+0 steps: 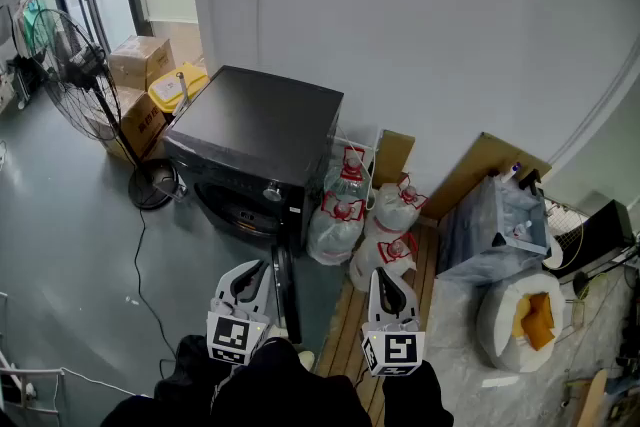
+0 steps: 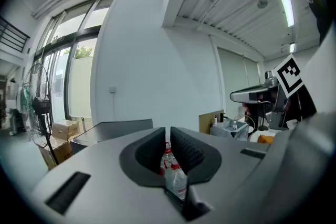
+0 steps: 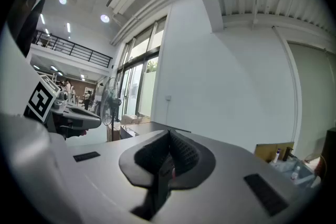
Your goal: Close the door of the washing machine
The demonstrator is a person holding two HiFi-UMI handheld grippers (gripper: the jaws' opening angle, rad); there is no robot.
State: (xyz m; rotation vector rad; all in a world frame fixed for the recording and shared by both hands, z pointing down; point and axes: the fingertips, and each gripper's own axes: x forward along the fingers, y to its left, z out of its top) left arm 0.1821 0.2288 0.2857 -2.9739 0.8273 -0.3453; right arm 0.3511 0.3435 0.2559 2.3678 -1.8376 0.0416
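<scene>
The black washing machine (image 1: pixel 262 123) stands against the white wall in the head view. Its round door (image 1: pixel 284 293) hangs open towards me, seen edge-on just right of my left gripper (image 1: pixel 243 281). That gripper hovers in front of the machine's dark front (image 1: pixel 243 211); its pads are all but together, with only a thin slit and nothing between them (image 2: pixel 167 136). My right gripper (image 1: pixel 389 289) is held further right, above the wooden boards, with its jaws shut and empty (image 3: pixel 168 139). The machine's flat top (image 2: pixel 113 127) shows beyond the left jaws.
A standing fan (image 1: pixel 70 65), cardboard boxes (image 1: pixel 140 61) and a yellow bin (image 1: pixel 178 87) sit left of the machine. Clear bags of bottles (image 1: pixel 342 213) lean against its right side. A plastic-wrapped bundle (image 1: pixel 490 227) and a white sack (image 1: pixel 524 317) lie further right. A cable (image 1: pixel 140 277) crosses the grey floor.
</scene>
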